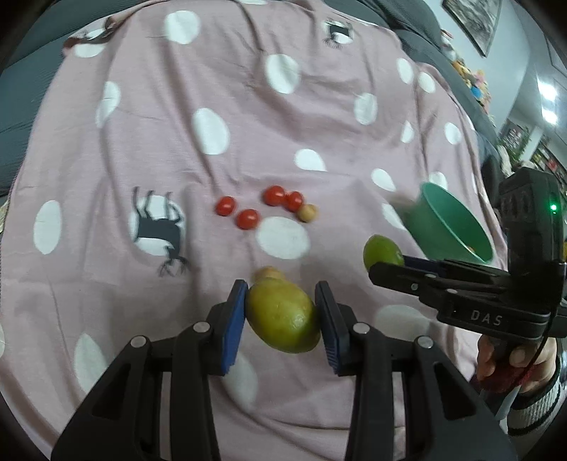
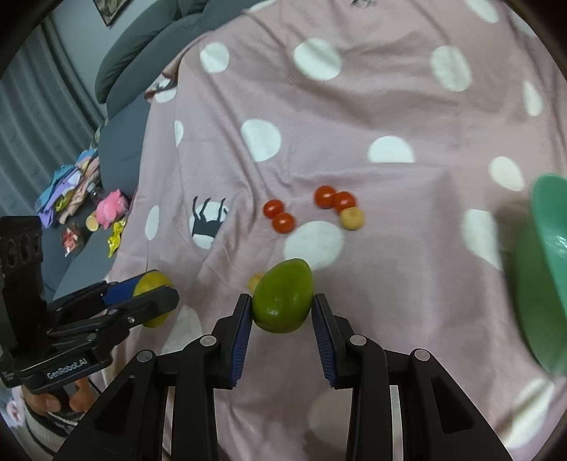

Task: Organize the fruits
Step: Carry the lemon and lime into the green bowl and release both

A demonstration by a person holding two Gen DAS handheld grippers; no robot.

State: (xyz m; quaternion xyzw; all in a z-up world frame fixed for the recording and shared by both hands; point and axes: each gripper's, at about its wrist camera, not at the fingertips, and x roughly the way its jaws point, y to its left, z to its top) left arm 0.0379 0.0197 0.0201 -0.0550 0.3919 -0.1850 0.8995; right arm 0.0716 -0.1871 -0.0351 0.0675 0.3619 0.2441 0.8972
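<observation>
My left gripper point(image 1: 280, 319) is shut on a yellow-green lemon point(image 1: 281, 319), held above the pink spotted cloth point(image 1: 248, 142). My right gripper point(image 2: 281, 312) is shut on a green lime point(image 2: 282, 296); it also shows in the left wrist view point(image 1: 382, 250). Several red cherry tomatoes point(image 1: 248, 218) and a small tan fruit point(image 1: 307, 212) lie in the cloth's middle. Another small tan fruit point(image 1: 268, 273) lies just beyond the lemon. A green bowl point(image 1: 450, 227) stands at the right, close to the right gripper.
A grey sofa point(image 2: 134, 64) surrounds the cloth. Toys, cloths and wrappers point(image 2: 85, 205) lie on the grey surface at the left. A framed picture point(image 1: 475, 21) hangs on the far wall.
</observation>
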